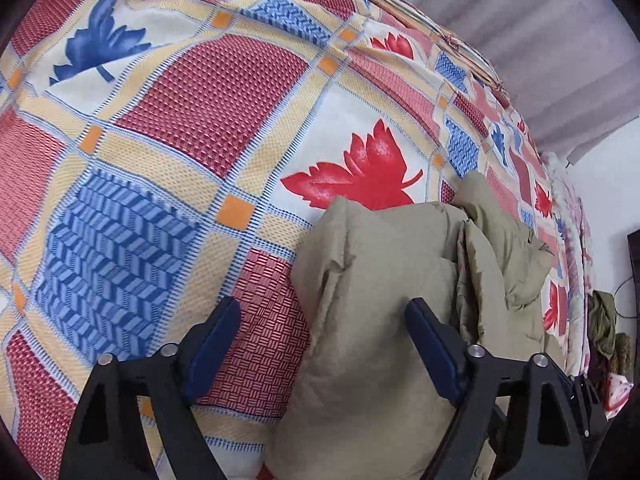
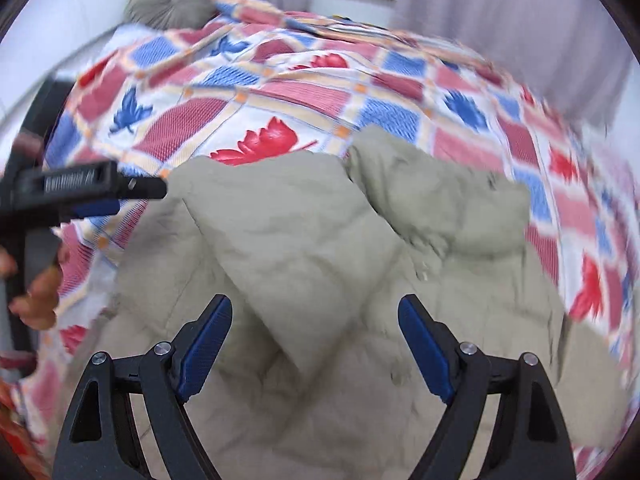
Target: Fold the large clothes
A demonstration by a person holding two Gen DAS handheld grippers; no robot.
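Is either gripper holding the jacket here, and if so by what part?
Neither. The left gripper and right gripper are open above the jacket, pads clear of it.

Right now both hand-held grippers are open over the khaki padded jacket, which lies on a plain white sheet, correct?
Not quite. The sheet is patterned: red and blue checks with maple leaves, as the left wrist view shows. Both the left hand-held gripper and the right hand-held gripper are open over the khaki padded jacket.

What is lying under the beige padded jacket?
The jacket lies on a patterned bedspread with red and blue leaves. Whatever is directly beneath the jacket is covered and cannot be seen.
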